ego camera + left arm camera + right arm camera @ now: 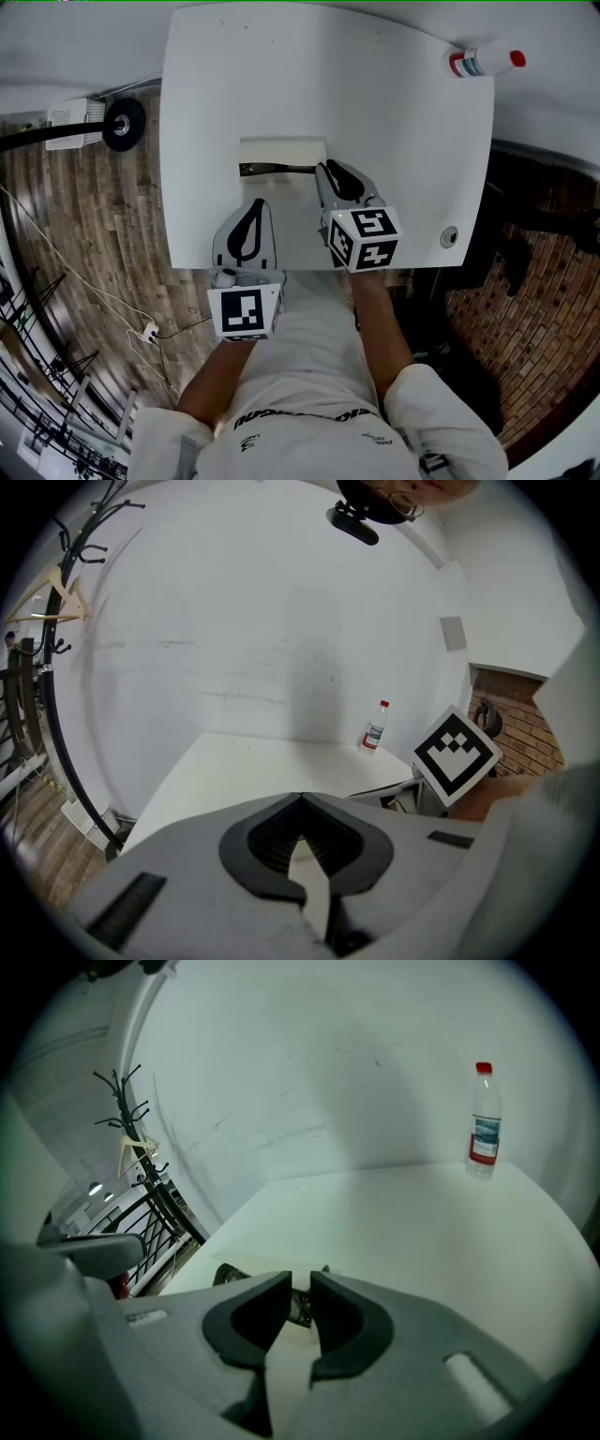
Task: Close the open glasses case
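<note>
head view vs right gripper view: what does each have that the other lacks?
Only the head view: the left hand-held gripper, low at the table's near edge, and the wood floor. Only the right gripper view: a coat rack off to the left. Both: the white table, the open glasses case, the bottle at the far corner, and the right hand-held gripper, jaws narrowly apart just short of the case.
</note>
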`<state>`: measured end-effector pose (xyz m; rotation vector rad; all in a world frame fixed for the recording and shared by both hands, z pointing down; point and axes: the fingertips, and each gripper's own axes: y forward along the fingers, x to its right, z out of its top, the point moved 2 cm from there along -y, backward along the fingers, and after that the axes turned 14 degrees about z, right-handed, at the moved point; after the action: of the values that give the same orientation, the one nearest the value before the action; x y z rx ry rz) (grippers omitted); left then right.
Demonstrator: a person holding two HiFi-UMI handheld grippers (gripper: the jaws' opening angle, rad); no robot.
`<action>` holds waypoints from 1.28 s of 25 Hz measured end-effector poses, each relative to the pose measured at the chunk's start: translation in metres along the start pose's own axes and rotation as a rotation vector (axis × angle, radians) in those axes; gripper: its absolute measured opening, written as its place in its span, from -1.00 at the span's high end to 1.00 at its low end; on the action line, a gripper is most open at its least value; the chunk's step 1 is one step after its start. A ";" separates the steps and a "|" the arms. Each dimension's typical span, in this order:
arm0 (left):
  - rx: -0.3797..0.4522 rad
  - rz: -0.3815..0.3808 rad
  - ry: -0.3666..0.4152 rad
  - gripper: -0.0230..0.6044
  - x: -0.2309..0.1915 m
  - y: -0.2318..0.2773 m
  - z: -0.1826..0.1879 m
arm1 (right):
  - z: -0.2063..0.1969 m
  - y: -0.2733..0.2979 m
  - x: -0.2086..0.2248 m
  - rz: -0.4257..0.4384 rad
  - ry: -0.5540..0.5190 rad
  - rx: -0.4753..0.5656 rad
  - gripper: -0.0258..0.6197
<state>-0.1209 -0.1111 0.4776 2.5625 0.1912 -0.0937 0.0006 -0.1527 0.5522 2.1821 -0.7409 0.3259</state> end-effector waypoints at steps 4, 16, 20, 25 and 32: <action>-0.003 -0.001 0.006 0.94 -0.001 -0.001 -0.001 | -0.002 0.000 0.000 -0.006 0.004 -0.002 0.75; -0.007 -0.004 0.017 0.94 -0.004 -0.006 -0.006 | -0.008 -0.002 -0.001 -0.020 0.015 -0.011 0.75; -0.014 -0.001 0.016 0.94 -0.005 -0.007 -0.009 | -0.011 -0.003 -0.001 -0.024 0.017 -0.016 0.75; -0.010 -0.004 0.016 0.94 -0.005 -0.009 -0.008 | -0.015 -0.002 -0.001 -0.025 0.020 -0.020 0.75; -0.007 -0.002 0.022 0.94 -0.003 -0.012 -0.010 | -0.024 -0.003 -0.001 -0.026 0.033 -0.029 0.76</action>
<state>-0.1259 -0.0966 0.4798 2.5578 0.2021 -0.0649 0.0018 -0.1325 0.5657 2.1518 -0.6950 0.3348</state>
